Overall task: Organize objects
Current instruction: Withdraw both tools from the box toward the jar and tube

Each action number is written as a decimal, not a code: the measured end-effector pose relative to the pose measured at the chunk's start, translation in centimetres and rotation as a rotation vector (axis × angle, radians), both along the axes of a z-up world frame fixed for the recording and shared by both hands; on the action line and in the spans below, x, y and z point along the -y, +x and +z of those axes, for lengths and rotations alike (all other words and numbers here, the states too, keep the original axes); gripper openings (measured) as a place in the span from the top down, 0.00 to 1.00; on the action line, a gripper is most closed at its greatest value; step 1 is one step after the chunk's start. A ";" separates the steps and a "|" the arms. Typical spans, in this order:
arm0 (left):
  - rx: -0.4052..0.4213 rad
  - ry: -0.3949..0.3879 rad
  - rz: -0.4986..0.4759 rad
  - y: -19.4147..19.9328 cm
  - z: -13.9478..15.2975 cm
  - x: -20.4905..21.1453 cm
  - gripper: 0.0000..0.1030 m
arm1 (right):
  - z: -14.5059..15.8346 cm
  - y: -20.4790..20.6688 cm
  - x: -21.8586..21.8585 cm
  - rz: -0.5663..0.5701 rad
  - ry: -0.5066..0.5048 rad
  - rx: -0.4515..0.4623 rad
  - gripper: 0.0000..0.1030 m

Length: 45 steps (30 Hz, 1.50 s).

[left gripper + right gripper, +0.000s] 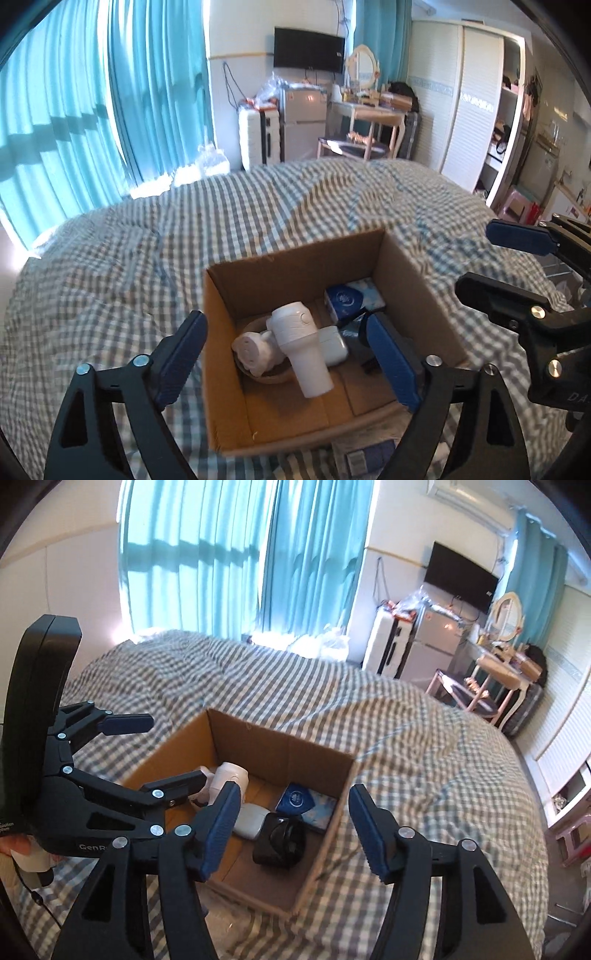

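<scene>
Right wrist: white hair dryer (231, 775) half-hidden in cardboard box (258, 738)

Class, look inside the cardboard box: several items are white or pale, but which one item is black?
The black round gadget, lying by the box's near right corner next to the blue tissue pack; the hair-dryer-shaped device and small case are white.

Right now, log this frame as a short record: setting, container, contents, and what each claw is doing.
setting: checked bedspread on a bed, teal curtains behind
container: open cardboard box resting on the bedspread
contents: white hair dryer, small basket holding a white figure, white case, blue tissue pack, black round device
left claw: open, empty, above the box
right claw: open, empty, above the box
</scene>
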State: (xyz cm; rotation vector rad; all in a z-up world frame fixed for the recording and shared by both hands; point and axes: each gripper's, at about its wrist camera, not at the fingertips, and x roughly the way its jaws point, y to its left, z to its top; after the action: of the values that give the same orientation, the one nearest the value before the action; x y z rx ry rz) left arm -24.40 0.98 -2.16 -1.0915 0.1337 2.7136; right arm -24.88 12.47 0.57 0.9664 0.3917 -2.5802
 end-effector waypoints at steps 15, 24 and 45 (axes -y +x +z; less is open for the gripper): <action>-0.213 0.033 0.102 11.4 9.1 1.6 0.01 | 8.3 12.5 -0.6 0.023 -0.084 -0.170 0.22; -0.241 0.027 0.147 16.4 8.4 2.4 0.00 | 8.4 17.7 -1.6 0.003 -0.121 -0.201 0.12; 0.002 -0.039 0.206 15.2 -6.2 2.0 0.00 | -6.6 14.0 -3.0 -0.127 -0.066 -0.019 0.11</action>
State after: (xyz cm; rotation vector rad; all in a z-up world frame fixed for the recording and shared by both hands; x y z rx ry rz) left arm -9.25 -1.02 -8.38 -1.1789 0.0783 2.9022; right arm -10.87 15.50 -6.06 0.9728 0.2557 -2.6993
